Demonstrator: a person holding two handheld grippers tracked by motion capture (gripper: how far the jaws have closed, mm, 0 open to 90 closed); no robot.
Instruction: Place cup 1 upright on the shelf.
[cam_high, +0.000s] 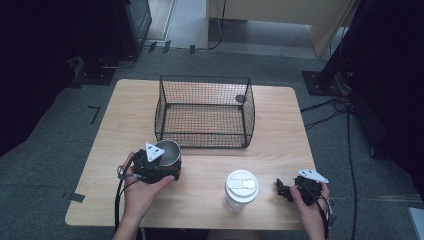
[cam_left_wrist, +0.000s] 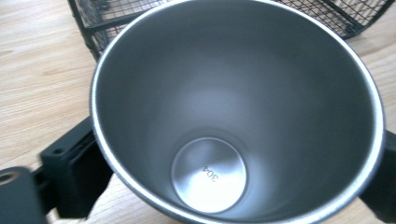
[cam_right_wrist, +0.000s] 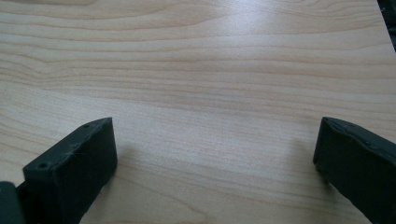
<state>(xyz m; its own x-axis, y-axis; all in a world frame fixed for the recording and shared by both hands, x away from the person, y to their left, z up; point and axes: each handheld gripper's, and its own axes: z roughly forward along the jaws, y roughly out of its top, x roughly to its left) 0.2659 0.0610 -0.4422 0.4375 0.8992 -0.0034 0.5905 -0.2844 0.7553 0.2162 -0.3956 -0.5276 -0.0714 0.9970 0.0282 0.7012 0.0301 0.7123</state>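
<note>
Left claw (cam_high: 161, 159): mine, jaws set against the two sides of the steel cup (cam_high: 168, 152), one black jaw at each flank of the wall in the left gripper view; clamped on the cup, to my judgement. Steel cup (cam_left_wrist: 238, 112): upright, empty, mouth up, standing on the bench (cam_high: 120, 125) just in front of the wire basket's near left corner. Wire basket (cam_high: 205, 112): black mesh, open top, empty, at mid-bench, its near wall just beyond the cup's rim. Right claw (cam_high: 283, 189): mine, jaws spread wide with nothing between them but bare wood, resting low at the bench's near right. Jar with white lid (cam_high: 241, 189): clear body, lid on, standing apart between my two claws, nearer the right one. Step in hand, as I judge it: carry the cup into the basket. Handling note: keep the grip even on the smooth, tapered wall, since steel can slip under the pads; lift straight up until the cup's base clears the basket's top edge, keep the cup level, travel forward over the near wall, lower onto the mesh floor, then release. Right claw to keep off the jar meanwhile.
</note>
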